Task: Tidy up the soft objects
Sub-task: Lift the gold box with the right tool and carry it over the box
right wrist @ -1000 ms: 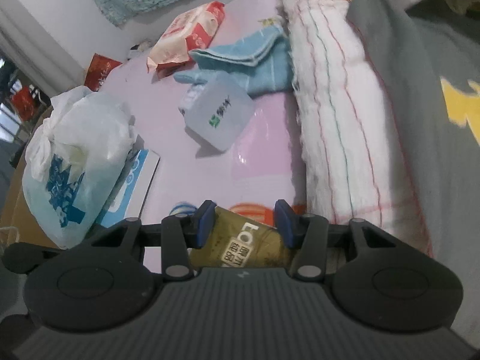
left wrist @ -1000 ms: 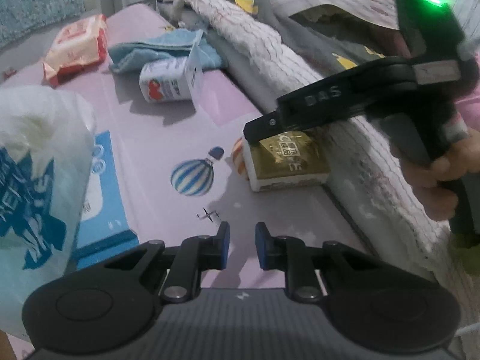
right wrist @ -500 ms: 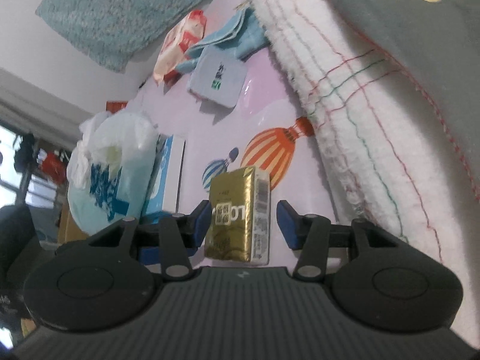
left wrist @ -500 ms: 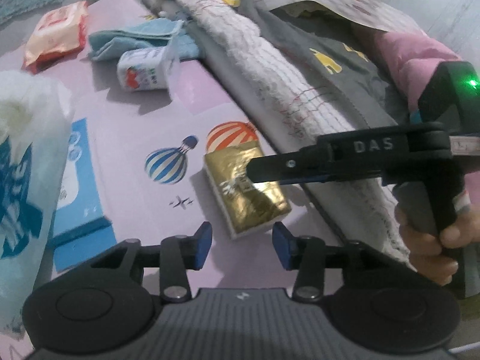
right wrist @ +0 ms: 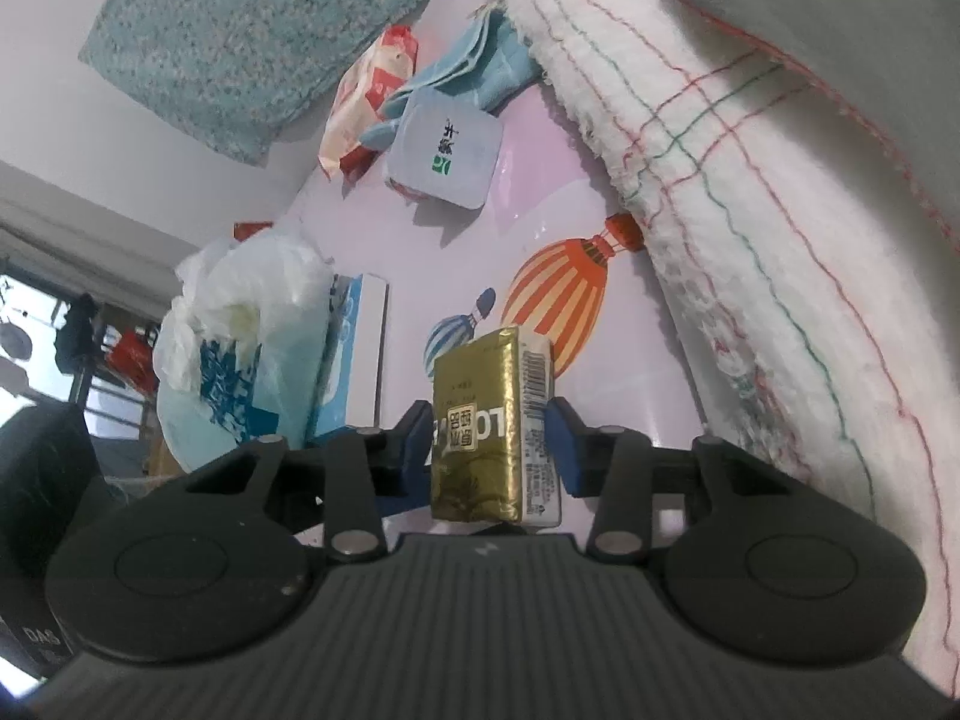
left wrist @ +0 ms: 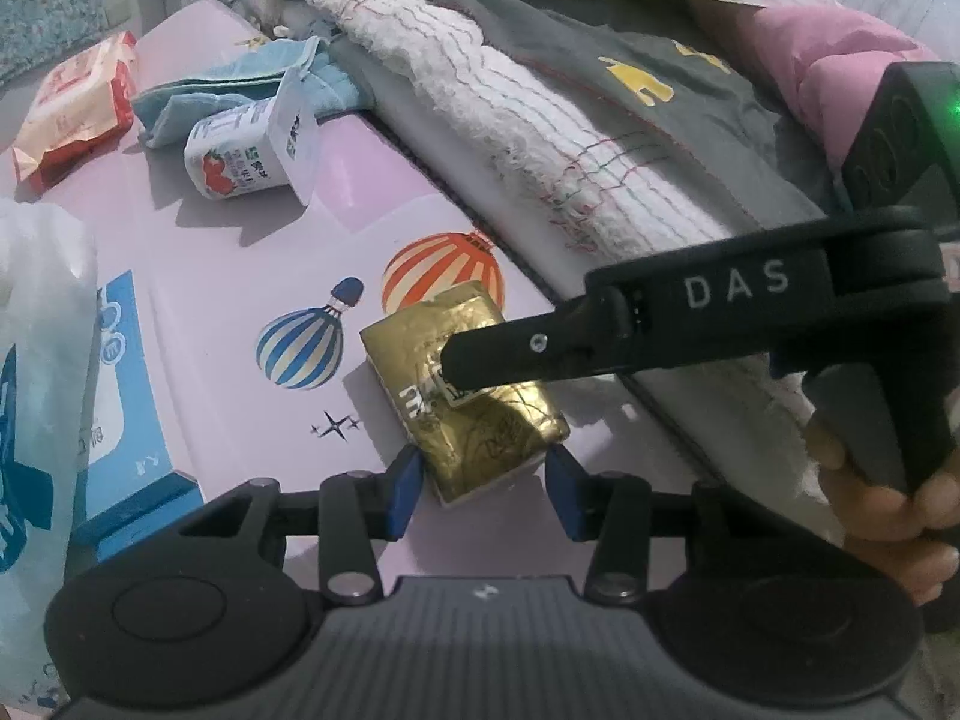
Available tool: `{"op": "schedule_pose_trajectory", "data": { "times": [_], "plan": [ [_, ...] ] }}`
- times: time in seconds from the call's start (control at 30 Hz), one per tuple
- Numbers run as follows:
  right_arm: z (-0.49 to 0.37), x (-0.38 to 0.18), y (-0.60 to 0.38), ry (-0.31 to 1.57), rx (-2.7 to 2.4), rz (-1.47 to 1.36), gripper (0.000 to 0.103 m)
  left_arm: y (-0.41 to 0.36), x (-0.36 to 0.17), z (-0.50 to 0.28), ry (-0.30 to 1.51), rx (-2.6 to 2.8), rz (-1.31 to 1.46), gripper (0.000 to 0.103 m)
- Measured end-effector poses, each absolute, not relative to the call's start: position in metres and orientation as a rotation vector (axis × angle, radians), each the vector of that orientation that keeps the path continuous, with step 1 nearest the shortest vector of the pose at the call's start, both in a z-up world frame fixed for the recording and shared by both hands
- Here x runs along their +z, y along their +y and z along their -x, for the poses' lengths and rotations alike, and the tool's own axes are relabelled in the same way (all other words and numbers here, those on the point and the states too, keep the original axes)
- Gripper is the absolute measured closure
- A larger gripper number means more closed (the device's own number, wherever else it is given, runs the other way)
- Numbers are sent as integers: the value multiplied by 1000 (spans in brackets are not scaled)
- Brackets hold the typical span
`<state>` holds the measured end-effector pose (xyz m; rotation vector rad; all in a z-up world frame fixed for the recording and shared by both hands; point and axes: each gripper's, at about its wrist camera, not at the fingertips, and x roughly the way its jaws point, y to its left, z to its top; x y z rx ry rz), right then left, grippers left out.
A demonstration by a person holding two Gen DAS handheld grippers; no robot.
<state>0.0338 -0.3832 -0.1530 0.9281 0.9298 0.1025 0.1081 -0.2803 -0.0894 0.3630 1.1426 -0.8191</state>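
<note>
A gold tissue pack (left wrist: 462, 396) (right wrist: 489, 426) is held above the pink balloon-print mat (left wrist: 240, 300). My right gripper (right wrist: 489, 450) is shut on the pack, one pad on each side; its arm shows in the left wrist view (left wrist: 456, 372). My left gripper (left wrist: 485, 483) is open, its blue pads either side of the pack's near end, not clearly touching. A strawberry tissue pack (left wrist: 240, 156) with a clear lid lies behind, by a folded blue towel (left wrist: 228, 90) and an orange wipes pack (left wrist: 72, 108).
A white and blue plastic bag (left wrist: 36, 372) stands at the left beside a blue tissue box (left wrist: 126, 396). A white knitted blanket (left wrist: 540, 138) and grey cloth with yellow shapes (left wrist: 648, 84) border the mat on the right. A teal rug (right wrist: 252, 30) lies beyond.
My right gripper has lifted the gold pack and carried it toward my left gripper. My left gripper has opened wider and closed in until its pads flank the pack.
</note>
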Motion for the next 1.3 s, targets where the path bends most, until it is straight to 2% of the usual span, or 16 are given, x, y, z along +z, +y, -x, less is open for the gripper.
{"op": "schedule_pose_trajectory", "data": {
  "times": [0.27,0.67,1.03,1.3],
  "plan": [
    [-20,-114,-369,892,63,-864,64,-264,-63,-94,1092,-851,-295,60],
    [-40,-9,-295,776,166,-687,64,-170,34,-90,861,-762,-149,60],
    [-133,49,-161,758,412,-608,63,-33,90,-132,760,-513,-39,60],
    [-229,45,-79,829,502,-592,63,38,81,-199,807,-397,13,60]
  ]
}}
